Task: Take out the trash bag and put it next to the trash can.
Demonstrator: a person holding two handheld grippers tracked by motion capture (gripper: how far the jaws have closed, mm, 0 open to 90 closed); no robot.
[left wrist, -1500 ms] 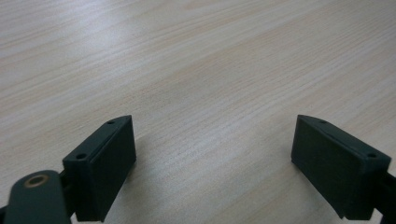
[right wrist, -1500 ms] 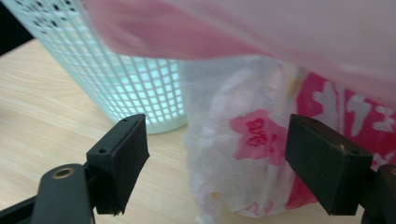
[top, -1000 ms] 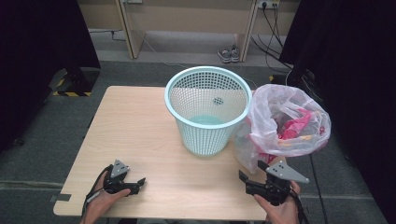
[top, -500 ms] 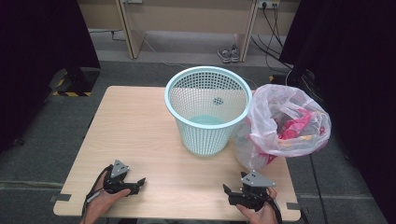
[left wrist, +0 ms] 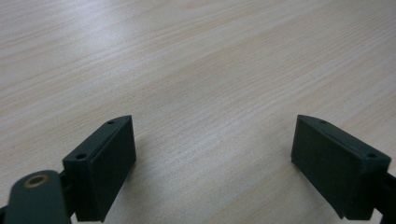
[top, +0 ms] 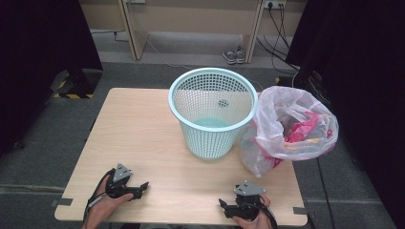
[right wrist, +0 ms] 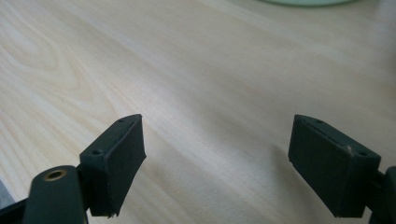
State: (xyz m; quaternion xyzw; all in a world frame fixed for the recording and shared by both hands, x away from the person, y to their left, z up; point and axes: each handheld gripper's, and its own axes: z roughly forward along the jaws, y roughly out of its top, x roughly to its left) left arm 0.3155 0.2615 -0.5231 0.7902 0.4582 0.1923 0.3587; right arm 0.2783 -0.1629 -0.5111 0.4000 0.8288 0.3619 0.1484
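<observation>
Black two-jaw tools sit at the near edge of a pale wooden table (top: 143, 124). The left gripper (top: 141, 187) and the right gripper (top: 223, 206) each rest in a hand, jaws spread wide over bare wood with nothing between them. Farther back, mid-table, stands a mint-green mesh basket (top: 212, 112), upright. A clear plastic bag (top: 289, 129) of pink scraps touches its right side.

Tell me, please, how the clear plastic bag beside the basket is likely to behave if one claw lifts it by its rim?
The plastic bag is thin, crumpled film, so it would probably sag and stretch rather than keep its shape. Its mouth gapes open over pink and yellow scraps, which might spill if it tilts. It leans against the mesh basket, so lifting it may nudge that.
</observation>
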